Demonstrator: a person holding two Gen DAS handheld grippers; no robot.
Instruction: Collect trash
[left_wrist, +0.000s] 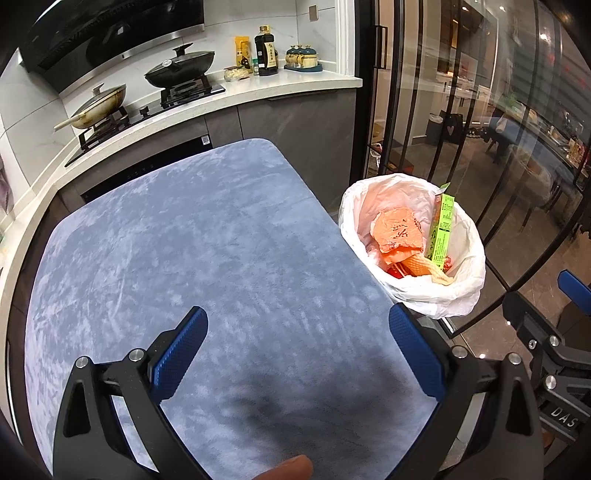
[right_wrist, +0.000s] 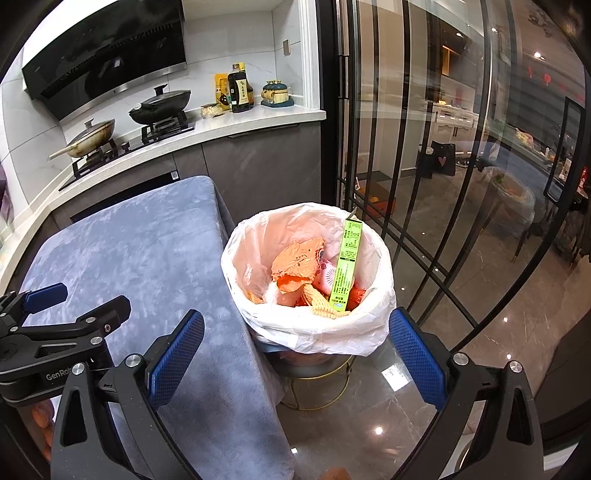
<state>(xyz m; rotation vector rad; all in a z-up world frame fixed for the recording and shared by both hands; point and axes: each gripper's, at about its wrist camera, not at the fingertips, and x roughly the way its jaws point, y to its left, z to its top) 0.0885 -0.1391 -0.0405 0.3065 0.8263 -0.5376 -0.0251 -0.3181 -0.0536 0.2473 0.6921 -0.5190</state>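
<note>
From the left wrist view, the left tool hangs over the blue-grey cloth of the tabletop with its blue pads spread wide and nothing between them. No loose litter shows on the cloth here. The trash bin, lined with a white bag, stands just beside the tabletop's right edge, and inside it lie a crumpled orange wrapper, a green carton leaning upright against the bag wall, and a pale ridged scrap. Part of the right tool shows at the far right edge of this view. From the right wrist view, the right tool sits above the near rim of the trash bin, its pads likewise wide apart and holding nothing; the orange wrapper and green carton lie below and ahead of it in the bag. The left tool is visible at the left over the cloth, open too. The collecting looks close to done, since the trash is in the bin and neither tool carries any. To finish well, the person would do best to sweep both cameras over the cloth's hidden near edge and the floor for stray pieces, and to keep the pads clear of the thin bag rim so it is not dragged off.
</note>
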